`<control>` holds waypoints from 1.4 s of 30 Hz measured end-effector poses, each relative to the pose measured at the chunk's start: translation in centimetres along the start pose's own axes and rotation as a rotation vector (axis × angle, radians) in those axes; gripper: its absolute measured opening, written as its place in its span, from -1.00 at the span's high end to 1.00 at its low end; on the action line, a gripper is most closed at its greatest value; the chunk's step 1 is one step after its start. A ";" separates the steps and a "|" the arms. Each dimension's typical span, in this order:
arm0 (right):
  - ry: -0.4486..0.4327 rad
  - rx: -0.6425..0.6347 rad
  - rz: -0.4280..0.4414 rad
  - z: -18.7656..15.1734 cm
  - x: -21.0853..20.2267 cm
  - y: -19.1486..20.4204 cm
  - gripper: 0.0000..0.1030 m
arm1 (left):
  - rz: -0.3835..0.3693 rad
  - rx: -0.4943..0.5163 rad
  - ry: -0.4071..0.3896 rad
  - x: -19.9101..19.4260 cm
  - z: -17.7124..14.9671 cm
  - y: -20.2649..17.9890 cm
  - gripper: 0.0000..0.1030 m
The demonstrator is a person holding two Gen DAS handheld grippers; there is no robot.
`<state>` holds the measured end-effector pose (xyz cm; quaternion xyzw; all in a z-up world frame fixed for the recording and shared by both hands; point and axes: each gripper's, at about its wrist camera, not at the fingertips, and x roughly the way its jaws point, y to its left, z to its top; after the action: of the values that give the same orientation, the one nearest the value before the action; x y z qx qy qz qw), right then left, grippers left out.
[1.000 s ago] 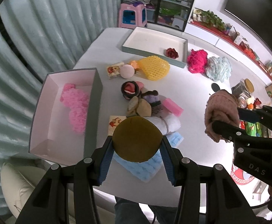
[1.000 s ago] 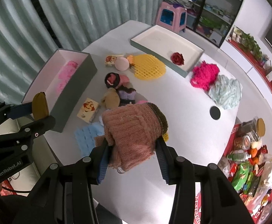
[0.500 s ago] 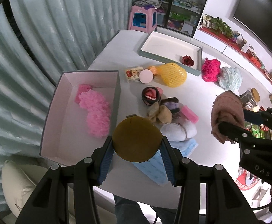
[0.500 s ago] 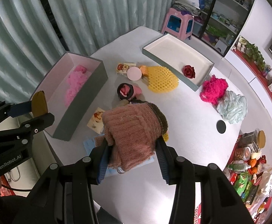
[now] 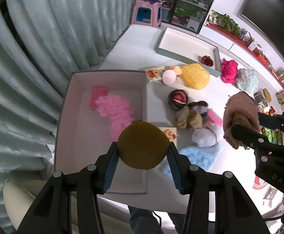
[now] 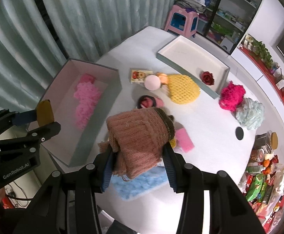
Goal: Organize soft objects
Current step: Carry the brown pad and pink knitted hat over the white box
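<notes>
My left gripper (image 5: 142, 160) is shut on a round mustard-brown pad (image 5: 142, 145) and holds it in the air above the near right corner of the grey box (image 5: 102, 73). A fluffy pink piece (image 5: 114, 111) lies inside that box. My right gripper (image 6: 137, 164) is shut on a folded pink-brown knit piece (image 6: 140, 136), held above the pile of soft things on the white table (image 6: 200, 132). The knit piece also shows at the right of the left wrist view (image 5: 240, 117). The pad shows edge-on in the right wrist view (image 6: 44, 112).
A shallow grey tray (image 6: 190, 55) with a red fabric rose (image 6: 207, 78) stands at the back. A yellow mesh pad (image 6: 182, 90), magenta (image 6: 232, 96) and pale blue (image 6: 250, 114) puffs, a light blue cloth (image 6: 140, 183) and small pieces lie around. Snack packets (image 6: 264, 179) crowd the right edge.
My left gripper has moved left with the pad, from over the blue cloth to over the grey box's corner. My right gripper has risen a little, still shut on the knit piece.
</notes>
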<state>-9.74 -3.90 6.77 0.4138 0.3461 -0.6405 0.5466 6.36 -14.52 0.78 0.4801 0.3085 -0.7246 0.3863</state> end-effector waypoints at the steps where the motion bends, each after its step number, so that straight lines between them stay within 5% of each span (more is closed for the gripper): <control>1: 0.002 -0.007 -0.001 0.3 0.2 0.8 0.03 | 0.000 -0.008 0.001 0.1 0.1 0.9 0.02; 17: 0.007 -0.097 0.070 6.1 2.9 9.6 0.03 | 0.073 -0.104 0.016 2.9 1.2 10.4 0.02; 42: 0.084 -0.003 0.057 12.3 11.4 9.5 0.03 | 0.085 -0.102 0.085 11.9 5.5 11.8 0.02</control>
<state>-2.87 -21.20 1.66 0.4492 0.3576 -0.6062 0.5503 11.11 -28.22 -9.33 0.5027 0.3404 -0.6700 0.4272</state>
